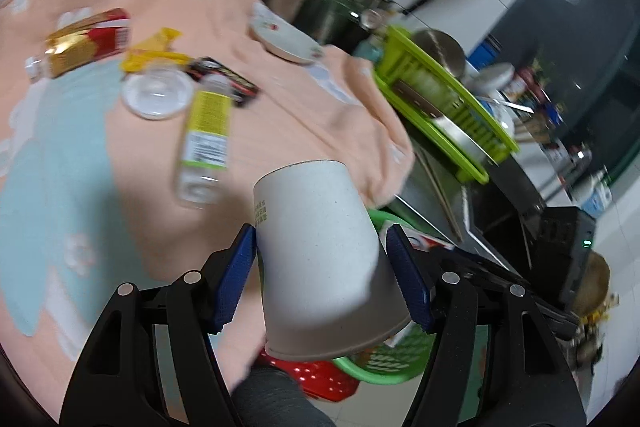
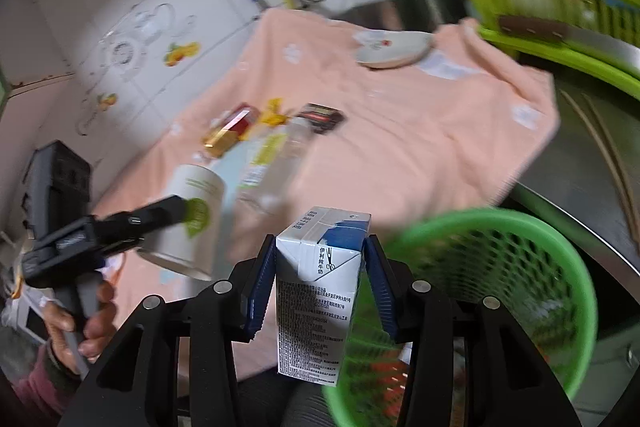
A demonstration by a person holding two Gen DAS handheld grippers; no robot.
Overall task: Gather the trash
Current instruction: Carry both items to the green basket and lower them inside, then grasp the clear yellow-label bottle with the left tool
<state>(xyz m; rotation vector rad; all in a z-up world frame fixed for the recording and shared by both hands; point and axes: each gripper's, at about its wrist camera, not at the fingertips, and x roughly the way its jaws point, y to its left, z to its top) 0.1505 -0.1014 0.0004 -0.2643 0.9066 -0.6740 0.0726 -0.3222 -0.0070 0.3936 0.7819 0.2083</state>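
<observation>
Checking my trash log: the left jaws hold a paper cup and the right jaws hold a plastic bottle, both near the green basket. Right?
One slip: the right gripper holds a milk carton, as the right wrist view shows. The bottle lies on the cloth. The left gripper does hold the paper cup, near the green basket.

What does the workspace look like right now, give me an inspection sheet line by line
Surface: peach towel spread over the counter.
Job's things: paper cup and milk carton both lifted; clear bottle, plastic lid, gold and red pack, yellow wrapper and black wrapper lie on the towel; green basket beside it.
Clutter: white dish, lime dish rack.
Grippers: left gripper clamps the cup; right gripper clamps the carton.
Cables: nothing seen.
Surroundings: tiled wall, sink, steel pots.
</observation>
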